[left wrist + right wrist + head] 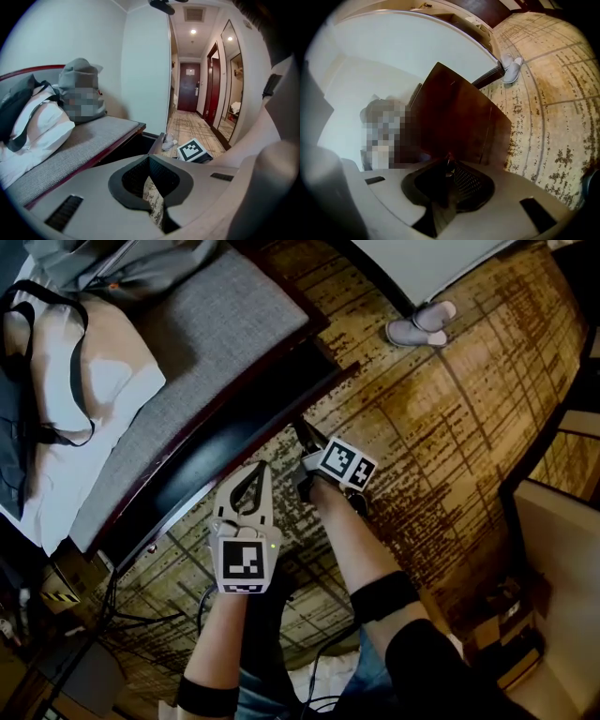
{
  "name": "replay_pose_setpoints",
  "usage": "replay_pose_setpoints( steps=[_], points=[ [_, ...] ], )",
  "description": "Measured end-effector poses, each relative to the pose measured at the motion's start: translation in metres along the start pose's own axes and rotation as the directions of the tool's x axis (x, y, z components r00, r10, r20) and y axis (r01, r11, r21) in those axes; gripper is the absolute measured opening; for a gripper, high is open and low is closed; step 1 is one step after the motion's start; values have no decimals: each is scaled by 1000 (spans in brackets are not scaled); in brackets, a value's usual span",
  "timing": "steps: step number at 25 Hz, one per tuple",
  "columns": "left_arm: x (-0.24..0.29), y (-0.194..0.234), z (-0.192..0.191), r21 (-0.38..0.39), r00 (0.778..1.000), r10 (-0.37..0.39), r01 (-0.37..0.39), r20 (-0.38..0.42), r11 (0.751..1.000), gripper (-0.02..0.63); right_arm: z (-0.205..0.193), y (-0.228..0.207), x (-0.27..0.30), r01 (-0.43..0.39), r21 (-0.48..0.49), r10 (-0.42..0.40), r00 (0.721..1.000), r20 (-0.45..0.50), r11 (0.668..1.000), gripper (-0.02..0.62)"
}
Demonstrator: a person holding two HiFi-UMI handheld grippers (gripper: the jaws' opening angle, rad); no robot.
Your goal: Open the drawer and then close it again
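A dark wooden drawer (pixel 220 442) stands pulled out from under the grey cushioned bench (pixel 197 352), its inside black. My right gripper (pixel 306 435) is at the drawer's near end. In the right gripper view the dark brown drawer front (pixel 459 117) fills the middle, and the right gripper (pixel 447 158) is shut on a small part of it at the tips. My left gripper (pixel 255 469) hangs just left of the right one, above the carpet beside the drawer, shut and holding nothing. In the left gripper view the left gripper (pixel 150 159) shows only carpet through its slit.
A white bag with black straps (pixel 66 381) and grey clothing (pixel 82 89) lie on the bench. Grey slippers (pixel 420 324) sit on the patterned carpet past the drawer. Cables (pixel 141 615) trail on the floor at the lower left. A corridor with a dark door (pixel 190 86) runs ahead.
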State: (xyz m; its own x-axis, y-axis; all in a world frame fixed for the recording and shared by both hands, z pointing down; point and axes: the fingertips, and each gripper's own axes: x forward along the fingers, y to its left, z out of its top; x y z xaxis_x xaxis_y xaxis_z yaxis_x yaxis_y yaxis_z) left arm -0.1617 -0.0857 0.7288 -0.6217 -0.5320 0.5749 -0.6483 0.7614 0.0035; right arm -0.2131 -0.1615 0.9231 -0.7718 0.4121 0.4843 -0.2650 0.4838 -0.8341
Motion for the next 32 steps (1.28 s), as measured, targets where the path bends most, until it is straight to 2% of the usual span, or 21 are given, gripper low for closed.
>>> replay_pose_setpoints(
  steps=[2,5,9,13,17,21,28,29,32],
  points=[
    [-5,-13,1,26,1000,-31,31,-4,999,0,-3,-7,-13,16,15,-16,1000,4,1000,77],
    [-12,-31,4,17,998,-53,54,-16,998,0,-7,-16,-32,38,30,-39,999,10,999,75],
    [-18,-52,4,59,994,-108,109,-17,992,0,-13,-30,-59,65,36,-65,998,11,997,75],
    [-21,-60,10,24,994,-109,110,-24,994,0,-18,-43,-84,99,37,-100,995,9,994,71],
    [-26,-72,20,61,989,-145,146,-18,987,0,-24,-58,-114,131,37,-131,991,3,991,71],
    [-28,-82,26,61,987,-160,160,-14,985,0,-28,-70,-134,157,46,-157,988,-2,987,69],
    [-37,-90,39,68,986,-167,167,-11,984,0,-32,-71,-140,202,-9,-202,978,-57,979,83],
    [-40,-90,42,76,986,-169,169,-7,983,0,-32,-69,-144,214,-32,-216,974,-68,976,51],
    [-57,-88,59,64,988,-156,157,-10,986,0,-25,-52,-166,230,-88,-238,968,-85,969,35]
  ],
)
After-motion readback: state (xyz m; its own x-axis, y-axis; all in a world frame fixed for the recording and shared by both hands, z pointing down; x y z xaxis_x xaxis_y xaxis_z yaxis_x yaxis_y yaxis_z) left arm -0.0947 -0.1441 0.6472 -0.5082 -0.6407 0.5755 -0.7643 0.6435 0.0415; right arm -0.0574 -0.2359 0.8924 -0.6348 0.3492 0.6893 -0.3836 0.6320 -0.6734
